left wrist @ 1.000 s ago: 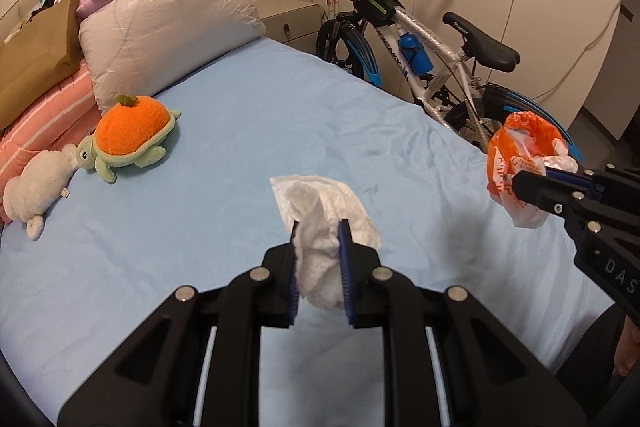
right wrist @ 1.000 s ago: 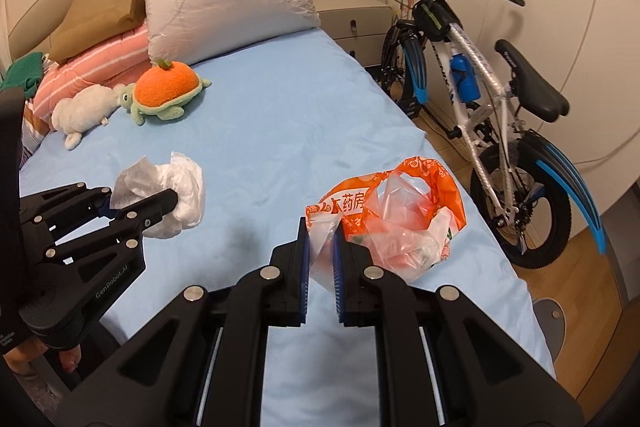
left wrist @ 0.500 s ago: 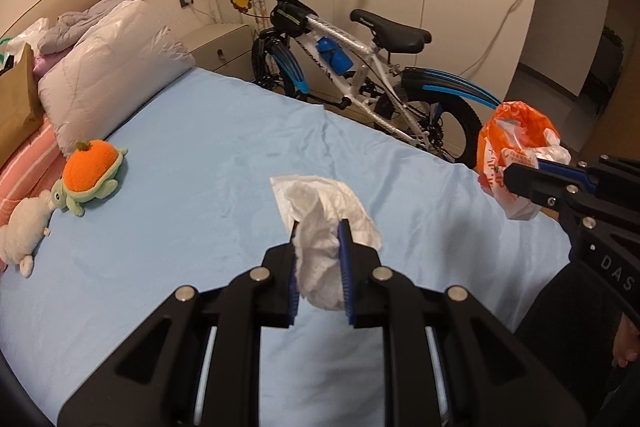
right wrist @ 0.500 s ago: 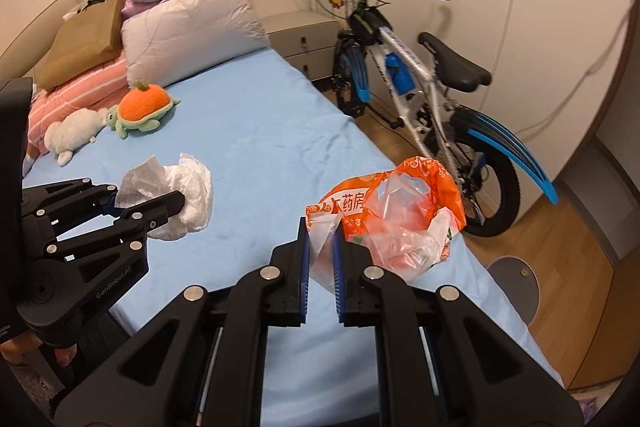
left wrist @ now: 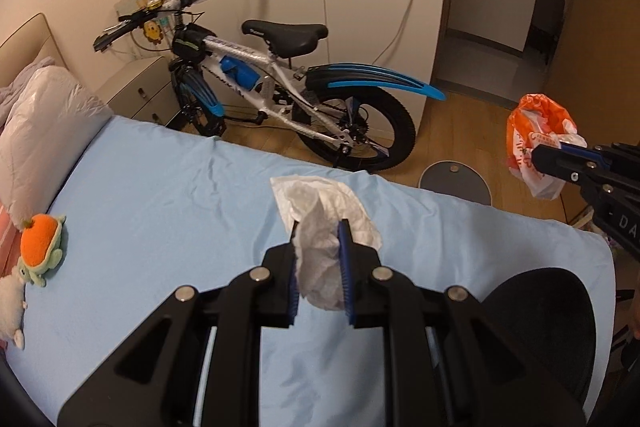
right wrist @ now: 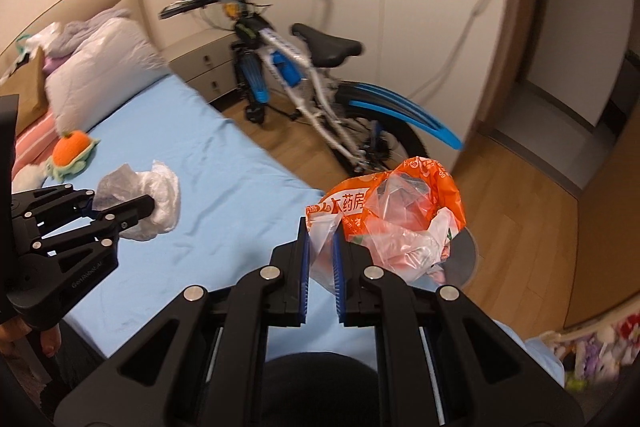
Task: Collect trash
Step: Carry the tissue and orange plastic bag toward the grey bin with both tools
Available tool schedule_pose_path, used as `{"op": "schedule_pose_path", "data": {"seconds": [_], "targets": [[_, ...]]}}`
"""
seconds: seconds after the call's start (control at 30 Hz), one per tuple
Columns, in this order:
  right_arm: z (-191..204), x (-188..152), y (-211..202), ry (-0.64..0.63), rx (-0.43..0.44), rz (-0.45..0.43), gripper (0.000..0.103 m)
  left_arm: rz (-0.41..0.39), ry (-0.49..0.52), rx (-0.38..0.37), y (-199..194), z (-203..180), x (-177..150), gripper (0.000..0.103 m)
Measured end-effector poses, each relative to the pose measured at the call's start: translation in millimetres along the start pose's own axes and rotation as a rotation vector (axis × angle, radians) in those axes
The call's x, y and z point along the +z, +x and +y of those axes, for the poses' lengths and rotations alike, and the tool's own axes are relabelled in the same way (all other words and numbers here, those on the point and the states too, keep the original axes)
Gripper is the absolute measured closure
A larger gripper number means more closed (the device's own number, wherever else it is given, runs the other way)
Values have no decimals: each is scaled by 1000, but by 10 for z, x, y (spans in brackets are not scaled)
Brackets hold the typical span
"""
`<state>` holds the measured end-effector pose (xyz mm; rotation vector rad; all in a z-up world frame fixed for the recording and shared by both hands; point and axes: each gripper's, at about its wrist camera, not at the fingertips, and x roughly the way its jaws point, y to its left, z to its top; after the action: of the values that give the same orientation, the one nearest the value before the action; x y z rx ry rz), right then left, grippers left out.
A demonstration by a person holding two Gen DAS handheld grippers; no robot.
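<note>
Bedside: orange bag [right wrist: 404, 211] holds crumpled, perhaps plastic, trash.

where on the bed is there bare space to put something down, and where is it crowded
The blue sheet lies bare across the middle, from the pillow to the foot edge nearest the bicycle. It is crowded at the head end: the orange plush turtle and a white plush toy sit beside the pillow.

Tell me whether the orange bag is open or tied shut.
Open. The orange bag hangs from the right gripper, pinched by one edge, and its mouth gapes, showing clear plastic inside; no knot is visible.
</note>
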<state>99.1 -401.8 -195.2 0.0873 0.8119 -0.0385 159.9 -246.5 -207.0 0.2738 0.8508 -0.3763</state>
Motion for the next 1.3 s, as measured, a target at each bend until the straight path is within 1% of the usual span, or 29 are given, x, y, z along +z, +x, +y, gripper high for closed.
{"op": "schedule_pose_path", "data": {"seconds": [0.27,0.4,0.53,0.7,0.9,1.13,1.3], "targets": [[-821,-132,-5,122,-99,8,94,14,124,-95,347,-636,352,86],[-1177,-208,85,176,-133,27,94,39,179,-147,574,-930,485,86],[-1447,-275,231,220,-152,51,94,60,245,-182,828,-1276,588,86],[-1779,-310,521,263,-166,92,94,97,289,-228,1231,-1607,741,86],[-2127,-323,955,301,-163,134,94,141,324,-268,1762,-1904,895,86],[-2386,-341,1526,335,-143,181,93,197,367,-297,2363,-2196,995,85],[-2556,-388,1927,355,-130,203,93,248,374,-301,2786,-2290,991,85]]}}
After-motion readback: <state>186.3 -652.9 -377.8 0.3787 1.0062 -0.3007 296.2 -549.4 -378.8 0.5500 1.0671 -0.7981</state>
